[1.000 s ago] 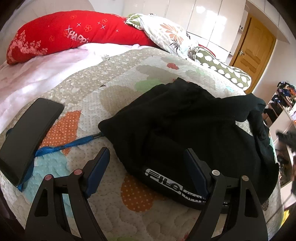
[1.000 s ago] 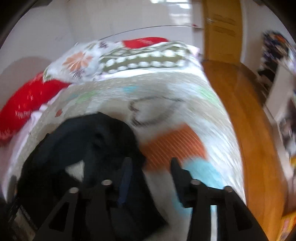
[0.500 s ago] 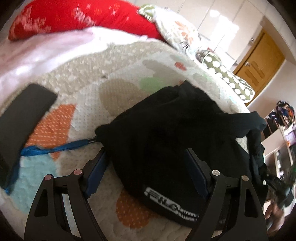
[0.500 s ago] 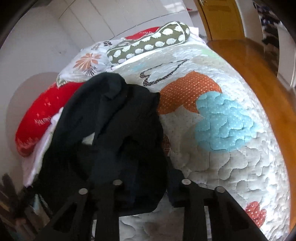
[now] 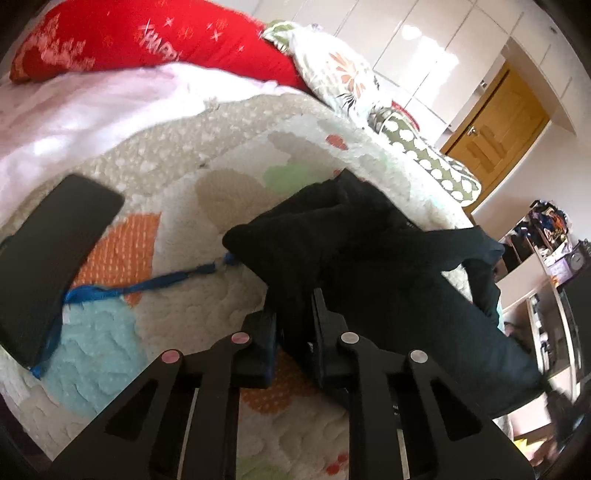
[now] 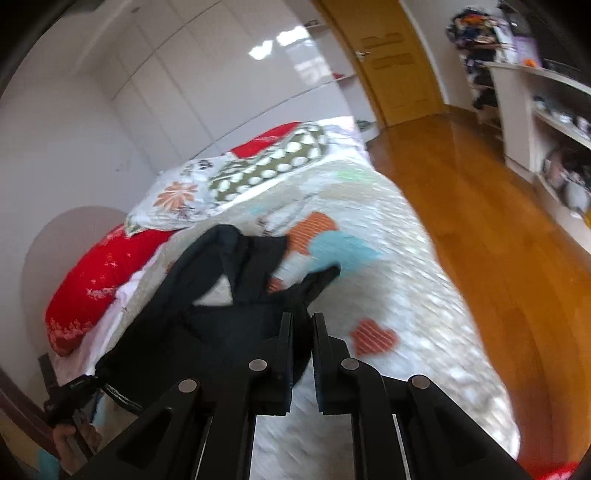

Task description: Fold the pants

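Across the patchwork quilted bed point(image 5: 192, 177) lie your crumpled black pants point(image 5: 369, 258). Both grippers have just closed: your left gripper point(image 5: 293, 317) now pinches one fabric edge, your right gripper point(image 6: 300, 332) another. With both grips set, you can likely lift and spread them.

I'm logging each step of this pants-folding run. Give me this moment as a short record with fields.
surface: quilted bedspread with coloured patches
garment: black pants, bunched, stretched between the two grippers
left gripper: shut on a fold of the pants
right gripper: shut on the pants' other edge
beside the pants: blue cord running toward a flat black object
head of the bed: red pillow, floral pillow, spotted green pillow
fold state: not yet folded or flat
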Action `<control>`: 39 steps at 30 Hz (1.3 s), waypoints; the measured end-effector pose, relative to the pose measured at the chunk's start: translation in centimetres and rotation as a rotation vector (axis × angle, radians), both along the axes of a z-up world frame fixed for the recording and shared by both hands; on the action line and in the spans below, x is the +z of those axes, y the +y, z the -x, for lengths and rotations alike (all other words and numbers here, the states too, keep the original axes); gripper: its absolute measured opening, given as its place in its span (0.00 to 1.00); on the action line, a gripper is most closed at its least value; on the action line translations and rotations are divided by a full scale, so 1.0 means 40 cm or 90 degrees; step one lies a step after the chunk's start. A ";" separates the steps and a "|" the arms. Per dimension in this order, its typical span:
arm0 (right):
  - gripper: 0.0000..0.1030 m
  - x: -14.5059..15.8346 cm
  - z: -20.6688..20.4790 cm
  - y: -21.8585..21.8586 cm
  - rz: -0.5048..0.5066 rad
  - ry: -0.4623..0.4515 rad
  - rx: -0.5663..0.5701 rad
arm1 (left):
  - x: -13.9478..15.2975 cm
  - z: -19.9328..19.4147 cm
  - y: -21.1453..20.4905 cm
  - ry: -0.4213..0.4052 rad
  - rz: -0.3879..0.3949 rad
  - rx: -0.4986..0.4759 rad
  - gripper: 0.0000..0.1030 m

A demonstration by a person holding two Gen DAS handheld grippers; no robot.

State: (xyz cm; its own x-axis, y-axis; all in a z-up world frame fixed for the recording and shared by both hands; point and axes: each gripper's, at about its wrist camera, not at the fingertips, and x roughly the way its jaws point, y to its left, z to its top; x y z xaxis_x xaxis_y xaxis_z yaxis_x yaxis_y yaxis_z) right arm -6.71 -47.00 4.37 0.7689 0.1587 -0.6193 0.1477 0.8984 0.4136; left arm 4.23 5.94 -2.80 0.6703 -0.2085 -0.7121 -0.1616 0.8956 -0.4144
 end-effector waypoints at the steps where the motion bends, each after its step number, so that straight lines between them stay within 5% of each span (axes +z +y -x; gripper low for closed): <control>1: 0.08 -0.026 0.003 -0.008 0.001 0.030 -0.002 | -0.011 -0.003 0.004 0.014 0.006 0.005 0.14; 5: 0.10 -0.116 -0.005 -0.042 -0.029 0.110 -0.035 | -0.032 0.015 0.017 0.035 0.017 0.017 0.26; 7: 0.16 -0.133 0.008 -0.055 -0.070 0.107 -0.053 | -0.031 0.028 0.024 0.025 0.011 0.024 0.68; 10: 0.44 -0.132 0.027 -0.058 -0.084 0.108 -0.051 | -0.031 0.039 0.039 0.008 0.031 0.032 0.71; 12: 0.47 -0.140 0.043 -0.053 -0.080 0.127 -0.052 | -0.036 0.028 0.037 0.016 0.031 0.034 0.71; 20: 0.46 -0.172 0.002 -0.012 -0.078 0.120 -0.037 | -0.049 -0.049 -0.017 0.016 0.019 0.008 0.70; 21: 0.42 -0.170 -0.008 -0.003 -0.067 0.117 -0.029 | -0.051 -0.055 -0.023 0.013 0.016 0.005 0.53; 22: 0.28 -0.165 -0.017 0.009 -0.048 0.110 -0.018 | -0.055 -0.062 -0.032 0.021 0.007 0.004 0.24; 26: 0.15 -0.154 -0.040 0.046 -0.004 0.095 0.003 | -0.041 -0.053 -0.038 0.013 0.010 0.005 0.17; 34: 0.14 -0.071 0.001 0.067 0.036 0.069 0.034 | 0.065 0.042 -0.021 -0.041 0.004 -0.021 0.16; 39: 0.14 -0.041 0.048 0.101 0.114 0.086 0.058 | 0.028 0.079 0.014 -0.003 -0.019 -0.023 0.16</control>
